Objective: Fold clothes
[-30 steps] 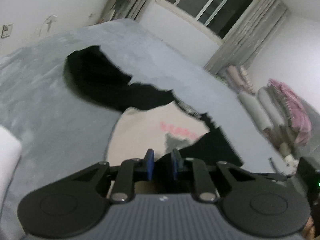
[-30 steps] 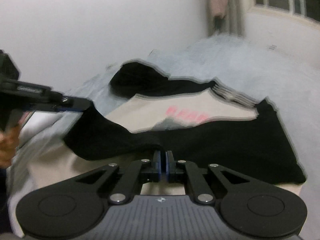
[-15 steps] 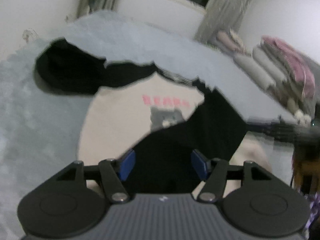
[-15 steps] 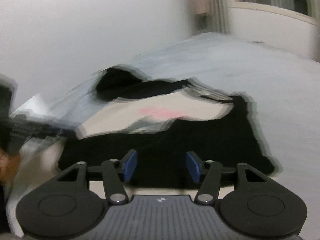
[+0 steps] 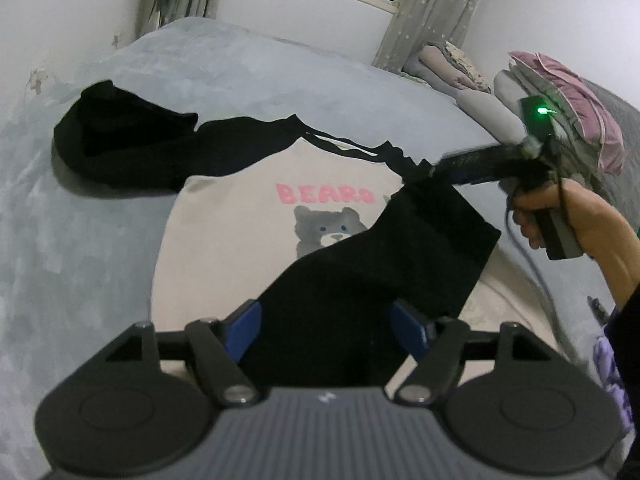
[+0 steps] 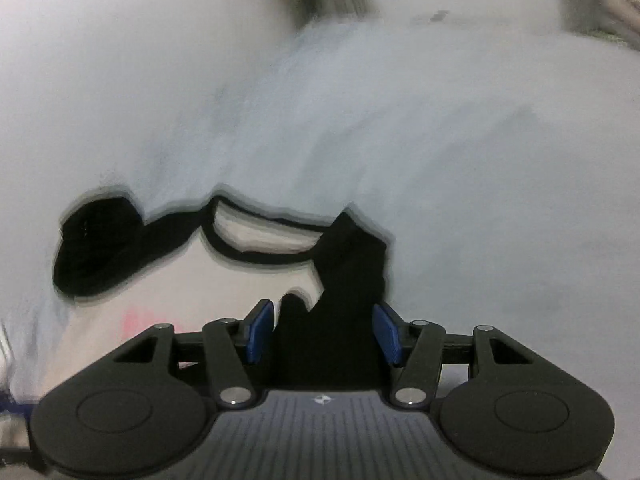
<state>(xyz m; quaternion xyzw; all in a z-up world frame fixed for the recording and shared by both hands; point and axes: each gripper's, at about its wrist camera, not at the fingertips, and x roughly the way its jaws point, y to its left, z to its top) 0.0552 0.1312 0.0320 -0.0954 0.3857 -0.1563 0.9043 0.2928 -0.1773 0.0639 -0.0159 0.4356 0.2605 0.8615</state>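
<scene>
A cream sweatshirt (image 5: 240, 216) with a bear print and black sleeves lies flat on the grey-blue bed (image 5: 240, 64). One black sleeve (image 5: 380, 264) is folded slantwise across its chest. My left gripper (image 5: 326, 334) hovers over that sleeve's lower end. Its jaws are opening and the fabric lies loose between them. A hand (image 5: 580, 220) holds my right gripper (image 5: 440, 164) at the shirt's right shoulder. In the blurred right wrist view the right gripper (image 6: 323, 332) is closing around the black shoulder fabric (image 6: 344, 264), with its pads not pressing. The collar (image 6: 260, 236) shows beyond.
The other black sleeve (image 5: 120, 140) lies bunched at the far left of the shirt. Stacked folded bedding and a pink cloth (image 5: 560, 92) sit at the right. A window with curtains (image 5: 420, 12) is behind the bed. A white wall runs along the left.
Both grippers went from shut to open and let go of the black sleeve, which now lies across the chest. The right gripper swept up to the shirt's shoulder.
</scene>
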